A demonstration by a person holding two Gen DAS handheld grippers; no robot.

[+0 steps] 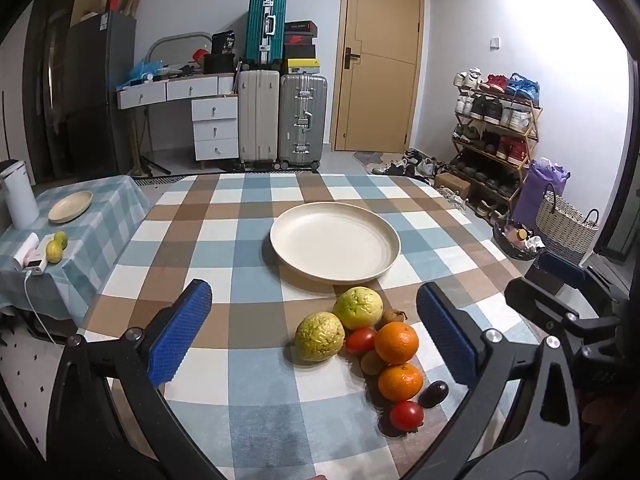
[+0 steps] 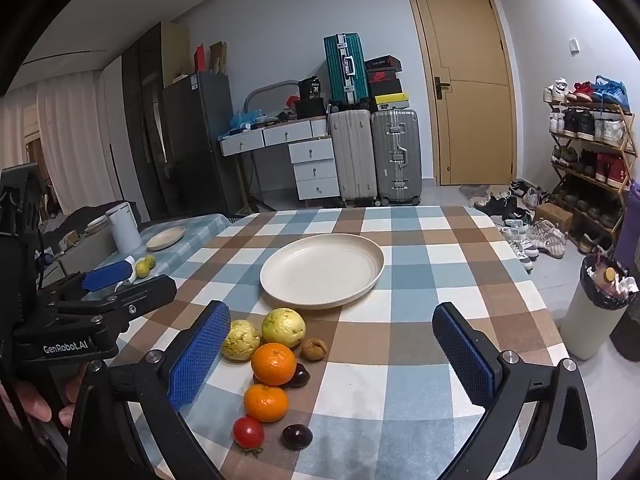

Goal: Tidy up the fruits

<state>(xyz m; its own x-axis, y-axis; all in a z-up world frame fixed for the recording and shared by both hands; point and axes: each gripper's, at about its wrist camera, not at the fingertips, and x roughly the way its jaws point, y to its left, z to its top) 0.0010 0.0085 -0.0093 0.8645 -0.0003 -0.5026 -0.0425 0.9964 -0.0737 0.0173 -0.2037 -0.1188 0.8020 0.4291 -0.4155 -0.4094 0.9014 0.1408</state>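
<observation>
The checked table [image 1: 224, 248] carries a wide cream plate [image 1: 335, 248] near its middle, bare inside. Just on the near side of the plate the fruit lies in a loose heap: two yellow-green guavas [image 1: 358, 307] side by side, one touching the other, a large orange [image 1: 396, 342] beside them, and a second orange [image 1: 400, 382] nearer still. A red tomato [image 1: 360, 341] is wedged between the nearer guava and the large orange, and another tomato [image 1: 406, 415] sits at the near end of the heap beside a dark, plum-like fruit [image 1: 433, 394]. A small brown wrinkled fruit [image 2: 313, 349] lies to the right of the guavas, and one more dark fruit [image 2: 299, 374] is tucked against the large orange.

Off to the left stands a lower side table [image 1: 116, 200] with a small plate [image 1: 70, 207], a white canister [image 1: 19, 196] and two green-yellow fruits [image 1: 55, 247]. Suitcases [image 1: 302, 120], a door [image 1: 380, 56] and a shoe rack [image 1: 496, 136] line the far wall; a lined bin [image 2: 596, 312] stands to the right of the table.

The left tool [image 1: 316, 334] hangs tilted down over the near edge, its blue pads spread as wide as they go, the heap lying between and beyond them with nothing gripped. The right tool [image 2: 332, 354] is tilted down likewise, fully spread and holding nothing, with most of the fruit toward its left finger. Nothing stands between either tool and the fruit.
</observation>
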